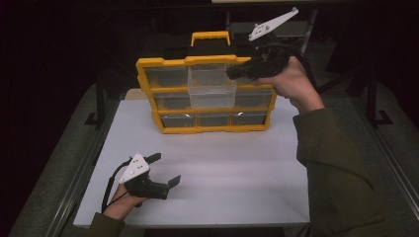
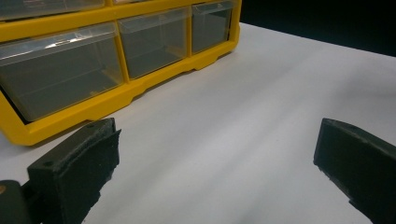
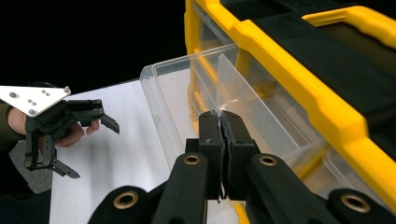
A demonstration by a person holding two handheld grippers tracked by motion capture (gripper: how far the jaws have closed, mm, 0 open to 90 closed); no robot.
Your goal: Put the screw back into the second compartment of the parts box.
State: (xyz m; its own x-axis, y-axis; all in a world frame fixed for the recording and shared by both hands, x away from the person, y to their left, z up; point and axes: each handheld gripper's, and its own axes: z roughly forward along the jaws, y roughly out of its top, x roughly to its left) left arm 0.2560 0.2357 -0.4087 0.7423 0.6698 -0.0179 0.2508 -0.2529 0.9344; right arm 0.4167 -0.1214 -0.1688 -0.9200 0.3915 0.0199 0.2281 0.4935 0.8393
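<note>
A yellow-framed organizer cabinet (image 1: 148, 84) (image 2: 116, 95) (image 3: 299, 88) with clear drawers stands upright at the back of the white table (image 1: 237, 168). Its top middle clear drawer (image 1: 212, 91) (image 3: 163, 93) is pulled out and looks empty. My right gripper (image 1: 232, 73) (image 3: 220, 116) is shut, pads pressed together, its tips right at the drawer's near wall beside the cabinet's top right. I see nothing between the pads. My left gripper (image 1: 165, 170) (image 2: 217, 140) (image 3: 96, 153) rests low over the table's front left, jaws wide open and empty, pointing toward the cabinet.
The cabinet has a yellow carry handle (image 1: 211, 35) on its black top. The other drawers (image 2: 154, 39) sit closed. Bare white tabletop lies between the left gripper and the cabinet. Dark floor and metal stands surround the table.
</note>
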